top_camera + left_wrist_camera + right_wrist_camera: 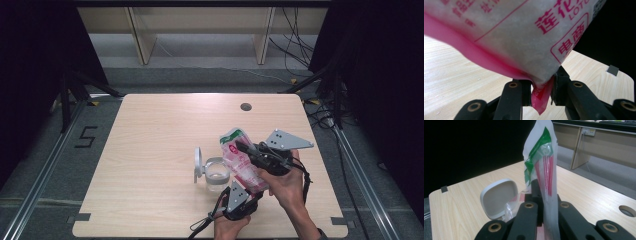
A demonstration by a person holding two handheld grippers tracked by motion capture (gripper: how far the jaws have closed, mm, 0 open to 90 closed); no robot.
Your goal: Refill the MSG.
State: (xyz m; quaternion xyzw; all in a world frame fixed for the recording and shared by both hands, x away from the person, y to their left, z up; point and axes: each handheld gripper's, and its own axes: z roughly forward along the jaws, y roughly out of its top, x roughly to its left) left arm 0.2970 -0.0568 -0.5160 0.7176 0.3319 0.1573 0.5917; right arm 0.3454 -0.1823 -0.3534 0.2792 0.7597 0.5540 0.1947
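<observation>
Wood table (pixel 150 150), shelf legs (pixel 142 45) behind.

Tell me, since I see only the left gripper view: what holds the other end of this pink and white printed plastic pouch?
Observer: The right gripper, jaws shut on the pink and white printed plastic pouch near its green-marked end.
Operator: Is anything beneath the pouch?
Observer: A small clear plastic container stands on the pale wooden table, beside the pouch.
Operator: Is it lidded?
Observer: Open; its white lid stands tipped up at its side.
</observation>
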